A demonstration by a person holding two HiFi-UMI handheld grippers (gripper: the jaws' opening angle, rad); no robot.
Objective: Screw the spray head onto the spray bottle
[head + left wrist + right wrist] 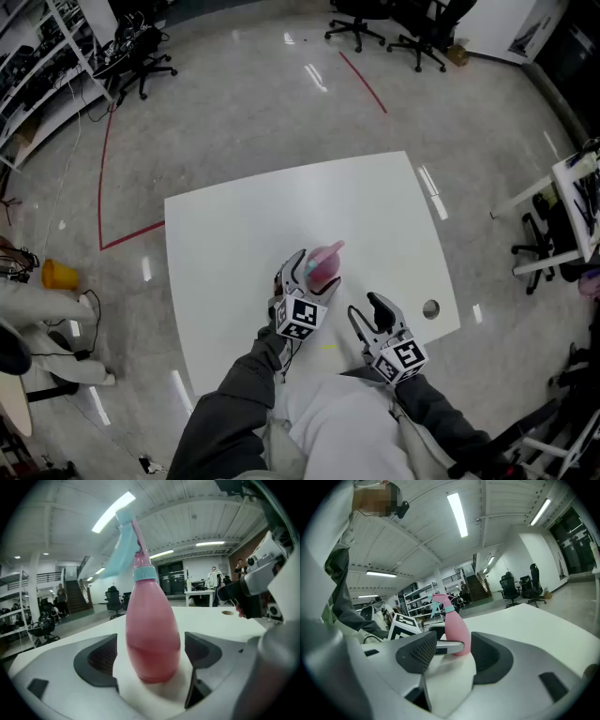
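Now our left tongs (150,656) stand wide around the upright spray bottle (151,620), nearer than our empty, half-open right tongs (367,307).

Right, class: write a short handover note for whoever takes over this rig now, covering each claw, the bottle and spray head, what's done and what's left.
Left claw: open around the upright pink spray bottle, not pressing it.
Right claw: open and empty, off to the bottle's side.
The bottle stands on the white table, with the light blue spray head on its neck.
Done: the head looks mounted.
Left: check its tightness, which cannot be judged from here.
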